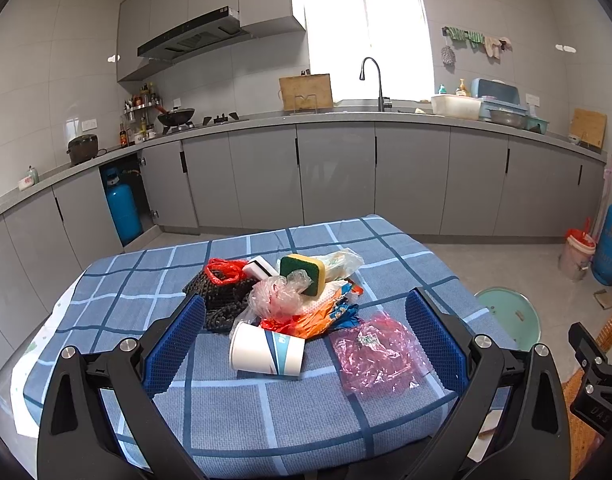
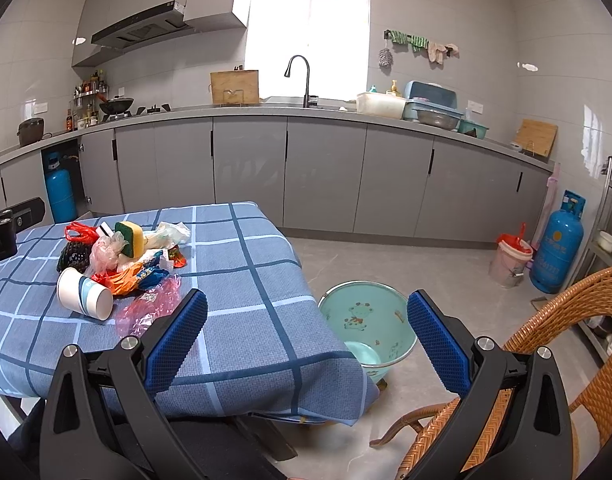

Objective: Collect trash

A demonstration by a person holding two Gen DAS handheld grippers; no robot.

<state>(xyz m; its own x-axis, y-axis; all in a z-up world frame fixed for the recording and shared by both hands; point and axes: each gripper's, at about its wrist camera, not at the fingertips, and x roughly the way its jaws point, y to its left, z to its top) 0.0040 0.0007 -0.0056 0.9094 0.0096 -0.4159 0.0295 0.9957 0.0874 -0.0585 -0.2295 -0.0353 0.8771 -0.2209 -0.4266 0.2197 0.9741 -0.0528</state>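
A heap of trash lies on the blue checked tablecloth: a tipped white paper cup, a pink plastic bag, orange wrappers, a clear bag, a green-yellow sponge, a red bag and a black mesh mat. My left gripper is open, its jaws either side of the cup and pink bag, above the cloth. My right gripper is open and empty past the table's right edge, over a teal bucket on the floor. The heap also shows in the right wrist view.
A wicker chair stands at the right. A blue gas cylinder and a small pink bin stand by the right wall. Grey kitchen cabinets run along the back.
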